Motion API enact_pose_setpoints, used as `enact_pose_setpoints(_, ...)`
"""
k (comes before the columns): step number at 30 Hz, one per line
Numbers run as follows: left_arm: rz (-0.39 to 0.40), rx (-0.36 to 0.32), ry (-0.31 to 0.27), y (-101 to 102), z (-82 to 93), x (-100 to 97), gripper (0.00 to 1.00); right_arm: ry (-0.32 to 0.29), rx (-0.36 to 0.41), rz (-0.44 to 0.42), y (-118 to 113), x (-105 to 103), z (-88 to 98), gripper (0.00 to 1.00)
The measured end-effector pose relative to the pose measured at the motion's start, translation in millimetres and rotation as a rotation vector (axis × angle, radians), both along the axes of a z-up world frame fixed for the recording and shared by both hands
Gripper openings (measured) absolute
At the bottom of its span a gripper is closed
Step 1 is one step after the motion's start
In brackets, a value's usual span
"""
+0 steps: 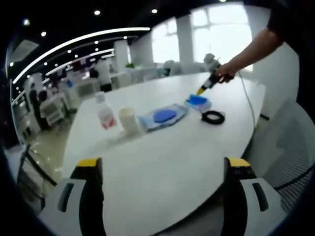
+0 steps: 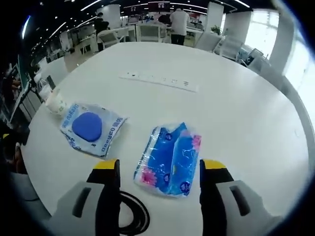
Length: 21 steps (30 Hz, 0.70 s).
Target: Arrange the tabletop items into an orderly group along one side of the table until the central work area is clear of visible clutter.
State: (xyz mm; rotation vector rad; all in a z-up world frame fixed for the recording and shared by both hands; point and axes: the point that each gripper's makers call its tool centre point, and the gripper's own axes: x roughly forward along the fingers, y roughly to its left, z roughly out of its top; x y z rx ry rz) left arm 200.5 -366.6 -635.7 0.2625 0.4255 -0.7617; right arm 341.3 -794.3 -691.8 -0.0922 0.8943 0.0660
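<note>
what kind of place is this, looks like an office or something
Most likely an open-plan office: a big white meeting table, rows of desks with people standing behind them, strip ceiling lights and large windows.

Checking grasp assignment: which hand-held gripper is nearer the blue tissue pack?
Right. The right hand-held gripper is open with the blue tissue pack between its jaws. The left hand-held gripper hangs open at the table's near edge, far from the pack.
</note>
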Motion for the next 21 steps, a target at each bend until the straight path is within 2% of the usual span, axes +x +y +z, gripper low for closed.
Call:
enact_pose_setpoints(2, -0.005, 0.004, 0.003, -1, -0.3, -0.6, 0.99, 0.002, 0.006, 0.000, -5, 9, -4.9, 0.63)
enact_pose_setpoints(5, -0.007, 0.005, 0.004, -1, -0.5, -1.0, 0.99, 0.004, -0.010, 0.007, -5, 10, -5.3, 0.58)
enact_pose_setpoints(8, -0.006, 0.007, 0.016, 0, -2.6, -1.3, 0.99, -0.001, -0.022, -0.027, -21, 23, -11.3, 0.56)
enact_pose_setpoints(11, -0.012, 0.007, 0.015, -1, -2.6, -1.6, 0.99, 0.004, -0.026, -0.038, -26, 27, -15.4, 0.52)
enact_pose_setpoints(14, -0.015, 0.012, 0.022, -2, -3.9, -2.4, 0.99, 0.012, -0.044, -0.038, -13, 10, -9.4, 0.49)
enact_pose_setpoints(18, -0.018, 0.015, 0.026, -2, -4.8, -2.8, 0.99, 0.023, -0.048, -0.038, -12, 6, -10.4, 0.41)
enact_pose_setpoints(19, -0.023, 0.024, 0.031, -2, -6.3, -3.7, 0.99, 0.044, -0.047, -0.046, -6, -4, -9.5, 0.39)
enact_pose_setpoints(21, -0.019, 0.033, 0.037, -1, -8.3, -3.5, 0.98, 0.072, -0.044, -0.054, -8, -6, -16.0, 0.36)
